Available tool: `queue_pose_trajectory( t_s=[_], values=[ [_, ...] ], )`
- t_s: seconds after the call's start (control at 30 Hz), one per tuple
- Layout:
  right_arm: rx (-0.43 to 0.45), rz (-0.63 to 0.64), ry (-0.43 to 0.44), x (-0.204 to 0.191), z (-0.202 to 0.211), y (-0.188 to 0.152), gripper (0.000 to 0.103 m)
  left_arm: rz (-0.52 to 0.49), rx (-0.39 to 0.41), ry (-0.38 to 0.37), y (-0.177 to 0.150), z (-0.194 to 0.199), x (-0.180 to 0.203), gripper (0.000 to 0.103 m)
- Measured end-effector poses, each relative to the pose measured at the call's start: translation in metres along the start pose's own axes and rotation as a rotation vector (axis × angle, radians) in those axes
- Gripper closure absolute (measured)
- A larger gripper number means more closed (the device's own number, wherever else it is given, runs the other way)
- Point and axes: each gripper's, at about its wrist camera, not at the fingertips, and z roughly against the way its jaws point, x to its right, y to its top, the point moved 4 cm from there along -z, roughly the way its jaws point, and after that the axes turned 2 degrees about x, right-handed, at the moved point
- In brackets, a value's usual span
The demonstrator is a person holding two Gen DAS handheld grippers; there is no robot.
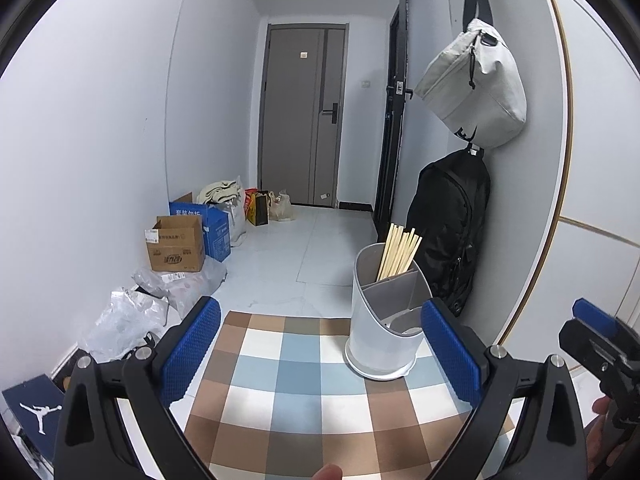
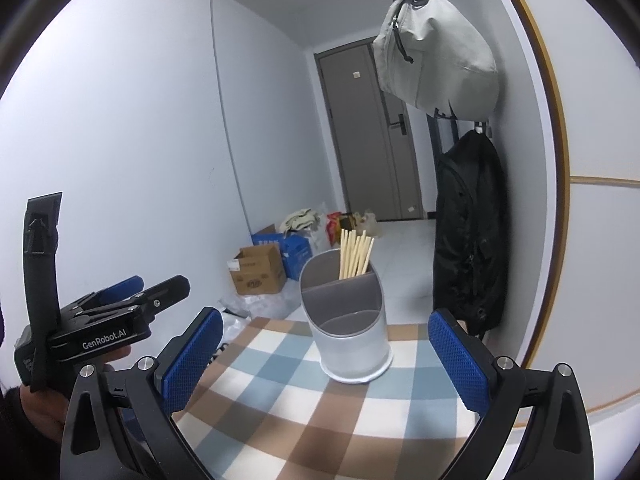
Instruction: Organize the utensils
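We are holding the left tool [image 1: 320,354] and the right tool [image 2: 324,354] wide apart and empty. The utensil holder [image 2: 348,320] with chopsticks [image 2: 354,254] is standing on the desk [image 2: 304,420] just ahead, between the right tool's fingers.

From my right wrist camera I can read "GenRobot.AI" in white on the black body of the left tongs [image 2: 132,300]. My left view shows a white jumping-figure logo on a dark blue box [image 1: 34,414]; print on the cardboard box [image 1: 176,246] and blue carton [image 1: 214,226] is too blurred to read.
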Motion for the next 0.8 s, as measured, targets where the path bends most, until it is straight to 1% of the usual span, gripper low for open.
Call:
queue_pose_trajectory(
  t_s=[0.2, 0.43, 0.57, 0.8],
  values=[
    [0.001, 0.000, 0.004, 0.0001, 0.0009, 0.0007, 0.000, -0.019, 0.011, 0.002, 0.0003, 0.0014, 0.0033, 0.005],
    [-0.008, -0.006, 0.008, -0.0011, 0.0007, 0.0000, 0.000, -0.020, -0.003, -0.013, -0.0011, 0.0004, 0.0060, 0.005],
    [-0.010, -0.008, 0.007, -0.0005, -0.0001, 0.0005, 0.000, -0.030, -0.008, -0.008, -0.0008, -0.0001, 0.0069, 0.005],
    [-0.011, -0.008, 0.010, -0.0010, -0.0004, -0.0008, 0.000, -0.009, -0.018, -0.012, -0.0009, -0.0015, 0.0052, 0.005]
  ],
)
